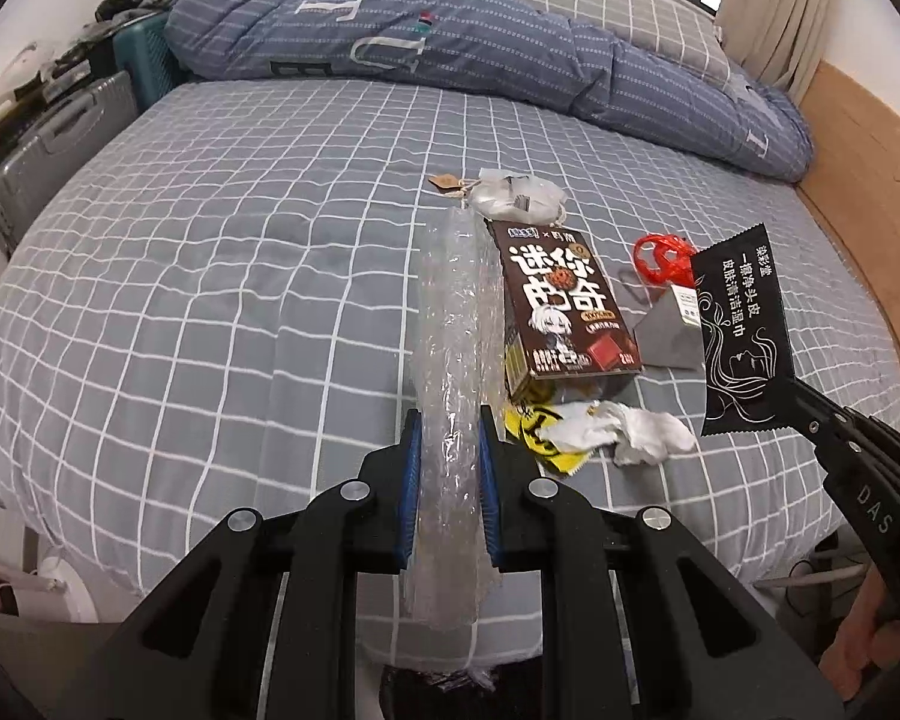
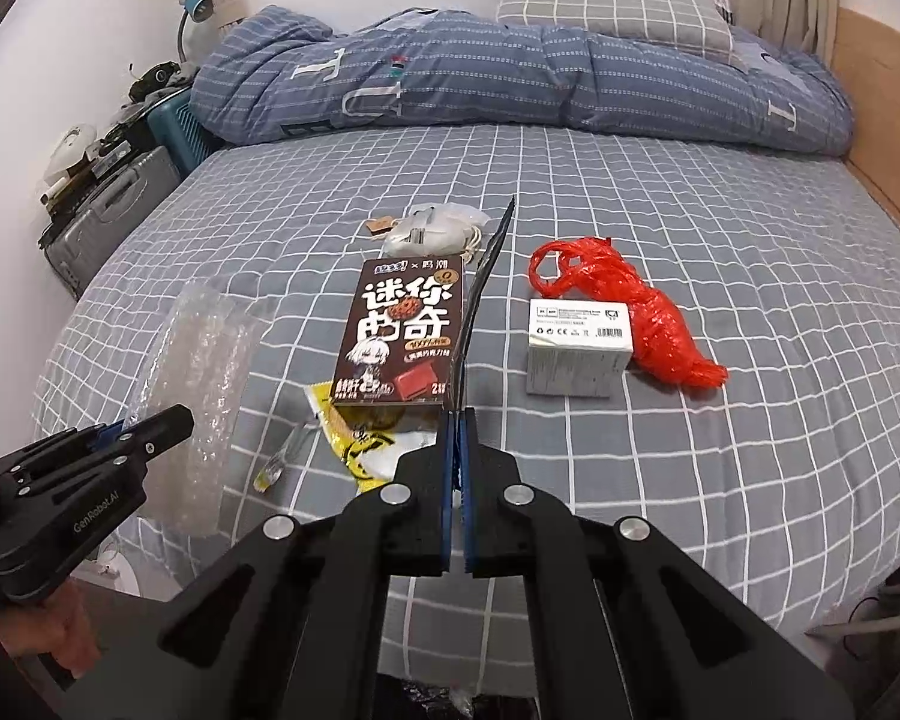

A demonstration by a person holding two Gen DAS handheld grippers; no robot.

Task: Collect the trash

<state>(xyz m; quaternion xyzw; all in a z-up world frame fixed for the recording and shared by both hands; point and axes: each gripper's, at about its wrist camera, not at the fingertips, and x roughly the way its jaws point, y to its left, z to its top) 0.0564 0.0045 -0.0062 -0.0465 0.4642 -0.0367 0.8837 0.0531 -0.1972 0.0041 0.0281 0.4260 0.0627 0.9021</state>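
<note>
My left gripper (image 1: 448, 432) is shut on a long strip of clear bubble wrap (image 1: 453, 330), lifted above the checked bed sheet (image 1: 210, 300). In the right wrist view the left gripper (image 2: 168, 426) shows at the left with the bubble wrap (image 2: 204, 360). My right gripper (image 2: 459, 420) is shut on a black wet-wipe sachet (image 2: 480, 300), seen edge-on here and flat-on as the sachet (image 1: 741, 324) in the left wrist view. On the sheet lie a brown cookie box (image 2: 402, 336), a red plastic bag (image 2: 630, 306), a small white box (image 2: 576, 348), a yellow wrapper (image 2: 354, 450) and a crumpled white tissue (image 1: 630, 426).
A clear pouch with a tag (image 2: 438, 228) lies beyond the cookie box. A blue quilt (image 2: 510, 78) and a checked pillow (image 2: 612, 6) fill the far end. Suitcases (image 2: 114, 204) stand at the left, a wooden bed side (image 2: 888, 138) at the right.
</note>
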